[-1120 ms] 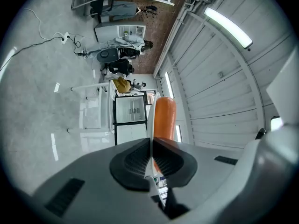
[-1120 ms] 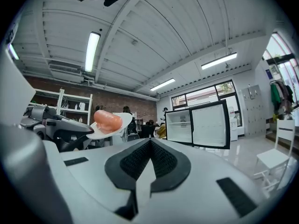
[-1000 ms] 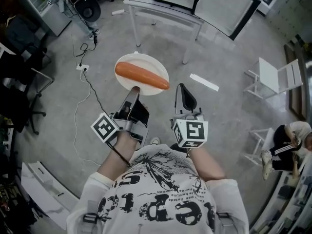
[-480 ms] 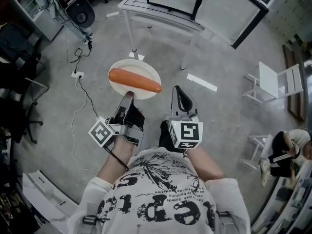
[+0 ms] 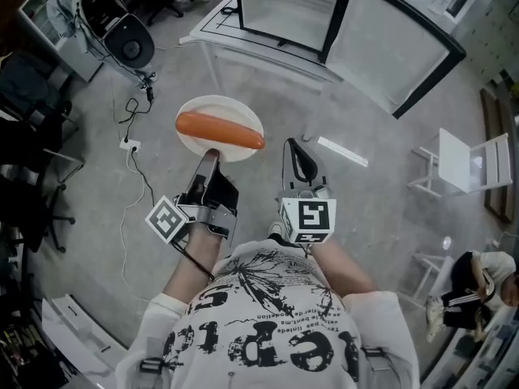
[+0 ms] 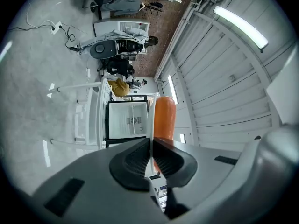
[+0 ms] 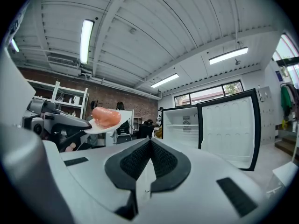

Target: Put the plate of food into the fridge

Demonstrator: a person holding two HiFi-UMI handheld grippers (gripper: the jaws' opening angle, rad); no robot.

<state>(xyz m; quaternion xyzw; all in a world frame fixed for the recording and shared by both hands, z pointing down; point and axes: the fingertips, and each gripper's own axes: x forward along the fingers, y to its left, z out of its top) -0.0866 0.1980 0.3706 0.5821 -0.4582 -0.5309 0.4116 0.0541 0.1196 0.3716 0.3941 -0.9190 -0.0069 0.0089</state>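
Note:
A white plate (image 5: 195, 112) carrying a long orange sausage (image 5: 219, 130) hangs level over the floor, and my left gripper (image 5: 212, 154) is shut on its near rim. In the left gripper view the plate's rim (image 6: 150, 125) runs between the closed pads, with the sausage (image 6: 164, 118) beside it. My right gripper (image 5: 298, 162) is shut on nothing, just right of the plate. The small fridge (image 5: 284, 2) stands ahead on a white table with its door (image 5: 393, 43) swung open to the right. The right gripper view shows the sausage (image 7: 105, 116) to the left and the fridge (image 7: 180, 125) straight ahead.
The fridge's white table (image 5: 243, 39) has thin legs reaching the floor. Cables and a power strip (image 5: 130, 144) lie at the left near a black round device (image 5: 130, 43). A white strip (image 5: 342, 151) lies on the floor, with a white chair (image 5: 458, 164) and a seated person (image 5: 478, 290) at the right.
Both grippers and the plate have travelled forward toward the fridge, which now sits closer and larger at the top of the head view. The grip on the plate is unchanged.

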